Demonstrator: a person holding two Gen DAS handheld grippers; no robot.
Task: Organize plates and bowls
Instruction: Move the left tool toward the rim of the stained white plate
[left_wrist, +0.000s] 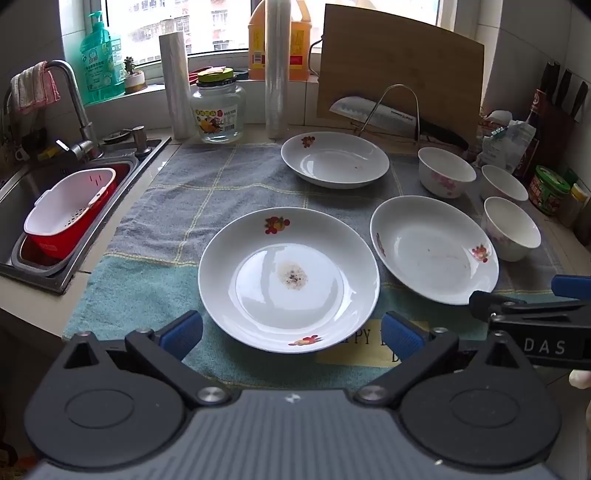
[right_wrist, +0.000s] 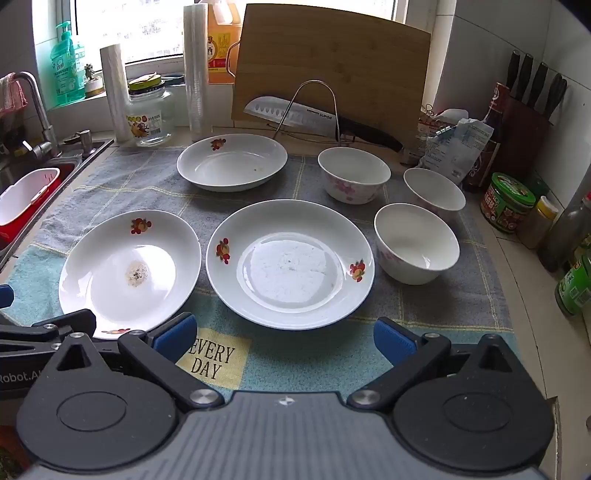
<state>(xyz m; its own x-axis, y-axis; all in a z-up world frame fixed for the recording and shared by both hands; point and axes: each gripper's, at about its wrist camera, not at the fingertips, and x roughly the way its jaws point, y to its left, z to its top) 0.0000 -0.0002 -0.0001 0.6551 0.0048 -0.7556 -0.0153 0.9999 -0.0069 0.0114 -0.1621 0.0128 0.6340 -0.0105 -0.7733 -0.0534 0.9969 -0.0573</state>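
Three white plates with fruit prints lie on a towel. The near left plate (left_wrist: 290, 280) (right_wrist: 129, 271) has a dried stain in its middle. The near right plate (left_wrist: 434, 249) (right_wrist: 290, 264) lies beside it. The far plate (left_wrist: 334, 160) (right_wrist: 232, 161) lies at the back. Three white bowls with pink flowers stand at the right: (right_wrist: 354, 174), (right_wrist: 434, 194), (right_wrist: 416, 243). My left gripper (left_wrist: 291, 334) is open and empty just short of the stained plate. My right gripper (right_wrist: 284, 338) is open and empty just short of the near right plate.
A sink (left_wrist: 44, 206) with a red and white basket (left_wrist: 70, 208) is at the left. A cutting board (right_wrist: 332, 66), knife (right_wrist: 295, 112), glass jar (right_wrist: 149, 114) and plastic-wrap rolls stand at the back. Sauce bottles and jars (right_wrist: 508, 201) line the right edge.
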